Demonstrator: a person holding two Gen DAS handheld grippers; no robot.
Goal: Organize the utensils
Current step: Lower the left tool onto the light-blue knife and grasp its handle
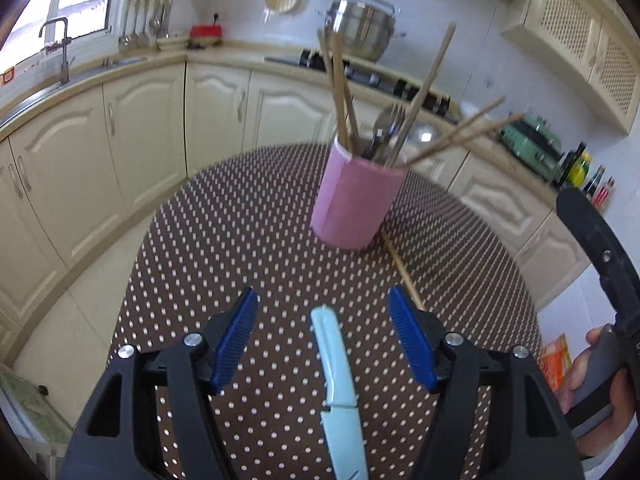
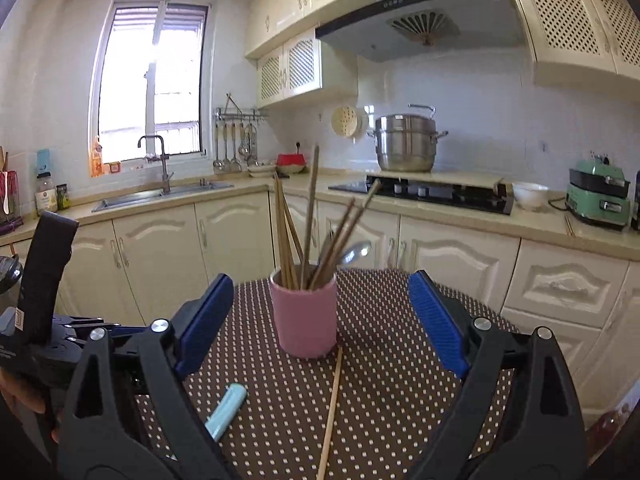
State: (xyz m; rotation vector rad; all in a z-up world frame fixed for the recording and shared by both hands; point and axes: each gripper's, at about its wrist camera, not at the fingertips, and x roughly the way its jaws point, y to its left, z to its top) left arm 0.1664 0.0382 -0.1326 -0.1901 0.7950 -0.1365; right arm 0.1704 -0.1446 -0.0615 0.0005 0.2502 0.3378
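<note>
1. The left gripper [image 1: 323, 340] points down at the table with its blue pads [image 1: 236, 340] spread wide; nothing is pressed between them.
2. A pale blue knife [image 1: 336, 384] lies on the table between those pads, touching neither, its tip towards the cup.
3. The right gripper [image 2: 324, 320] stands wide as well, empty, aimed nearly level at the cup; a hand [image 1: 596, 384] grips its handle at the right edge of the left wrist view.
4. A loose chopstick [image 2: 332, 408] lies flat on the table [image 1: 256, 240], a brown cloth with white dots, one end touching the base of the cup.
5. The pink cup [image 2: 306, 316] stands upright near the table's middle, holding several chopsticks [image 2: 310, 216] leaning outward and a metal spoon [image 2: 354, 252].
6. Behind the table run cream cabinets, with a steel pot [image 2: 406, 144] on the stove and a sink [image 2: 160, 194] under the window.
</note>
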